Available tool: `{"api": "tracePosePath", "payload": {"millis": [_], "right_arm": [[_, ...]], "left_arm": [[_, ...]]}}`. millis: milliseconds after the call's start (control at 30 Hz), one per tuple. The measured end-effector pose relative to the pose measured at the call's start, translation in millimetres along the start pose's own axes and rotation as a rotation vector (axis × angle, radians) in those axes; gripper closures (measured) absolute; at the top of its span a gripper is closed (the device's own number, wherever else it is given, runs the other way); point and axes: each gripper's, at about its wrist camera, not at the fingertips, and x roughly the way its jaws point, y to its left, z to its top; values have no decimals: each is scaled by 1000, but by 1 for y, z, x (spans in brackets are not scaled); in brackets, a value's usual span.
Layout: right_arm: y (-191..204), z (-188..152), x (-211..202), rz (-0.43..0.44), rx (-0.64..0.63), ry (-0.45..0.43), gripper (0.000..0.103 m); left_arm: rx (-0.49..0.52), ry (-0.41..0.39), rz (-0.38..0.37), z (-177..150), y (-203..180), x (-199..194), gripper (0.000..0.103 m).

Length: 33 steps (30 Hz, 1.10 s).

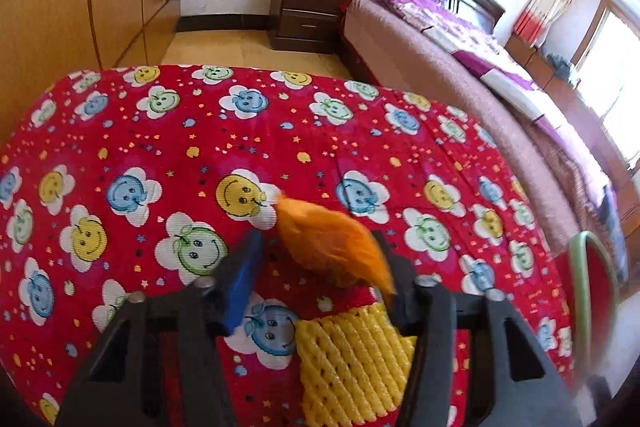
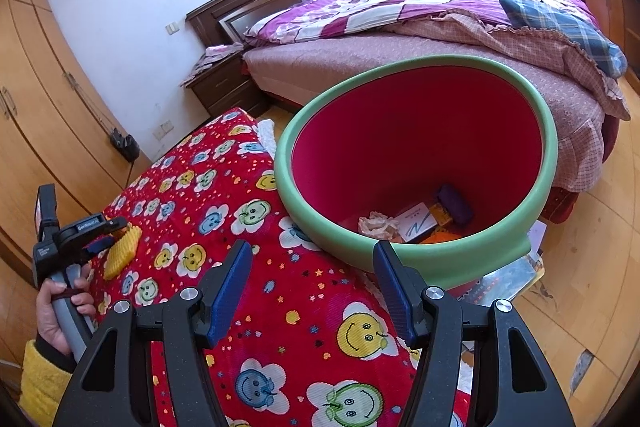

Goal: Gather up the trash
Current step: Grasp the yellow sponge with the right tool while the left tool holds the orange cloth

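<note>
Your bin (image 2: 416, 163) already has a fair load in it: crumpled paper, a small white card or box, a purple item and something orange lie at its bottom, so part of the collecting looks done. It sits tilted just beyond your right gripper (image 2: 316, 291), whose jaws stand apart with nothing between them, only the red smiley-print cloth (image 2: 224, 195) below. What is left shows at your left gripper (image 1: 320, 267). An orange scrap (image 1: 328, 247), blurred so that its material is hard to name, lies between the two fingers, close against the right-hand one, with a clear gap to the blue pad (image 1: 242, 279) on the other side; the pads do not look pressed onto it, so I would call that grip not yet made. Nearer to you than that scrap, low between the finger bases, lies a yellow foam net sleeve (image 1: 352, 359) flat on the cloth. From the right wrist view the left gripper sits over that same yellow piece, well off to the left of the bin. By my reading, at least these two pieces remain to go in, and the bin's green rim stands to the right of your left gripper.
</note>
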Motion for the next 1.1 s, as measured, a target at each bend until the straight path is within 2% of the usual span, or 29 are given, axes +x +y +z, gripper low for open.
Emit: {"api": "tracePosePath", "payload": {"millis": [67,167,333,433,600,767,1100], "right_arm": [[1,0,0,0,-3,0,38],[5,0,-2,3,-13,-3,38],[21,3,-5,21,-53,-7,38],[36,5,-3,50,-76,0,38],[71,6,7,100,-131,37,38],[112,7,26,144,-180,81,38],[195,-3,84,203,-324,203,39]], "left_arm": [[-15,9,-28,0,3,-3,64],[3,-2,2,-2,5,-11,70],[26,-19,4,-7,14,-35,71],[71,-47,49,-10,17,-53,71],[106,-73,129,-19,35,-71,71],[68,-81,183,-19,59,-67,71],[20,-92,156,-24,77,-62,71]]}}
